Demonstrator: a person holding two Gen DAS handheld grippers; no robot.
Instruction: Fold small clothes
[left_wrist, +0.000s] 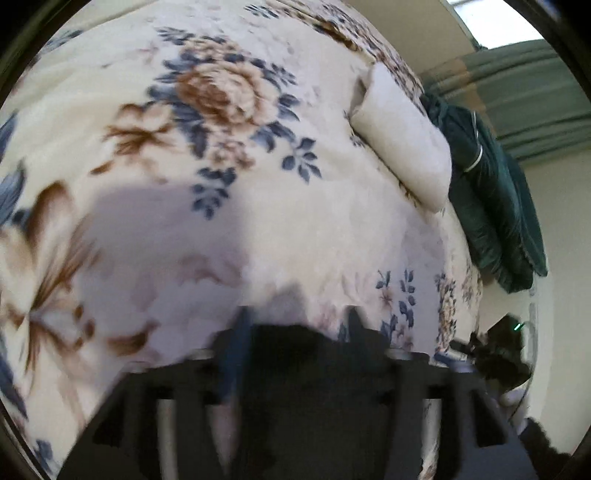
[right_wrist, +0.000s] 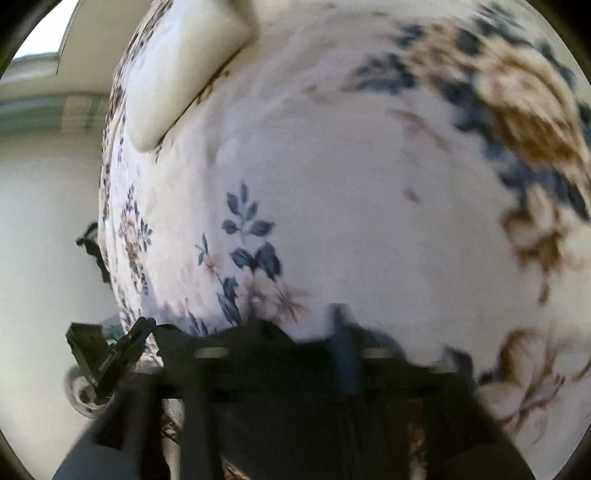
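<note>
1. Near the far edge of the floral blanket (left_wrist: 258, 192), a folded cream garment (left_wrist: 402, 147) lay flat.
2. Left gripper (left_wrist: 295, 321) and right gripper (right_wrist: 299, 321) were spread, holding nothing.
3. Next garment: pinch both corners evenly, probably.

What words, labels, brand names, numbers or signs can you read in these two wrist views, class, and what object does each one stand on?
None can be read in either view.
The floral blanket carries only flowers and leaves.
The folded white cloth and dark green garment show no label.
Both views are blurred.
</note>
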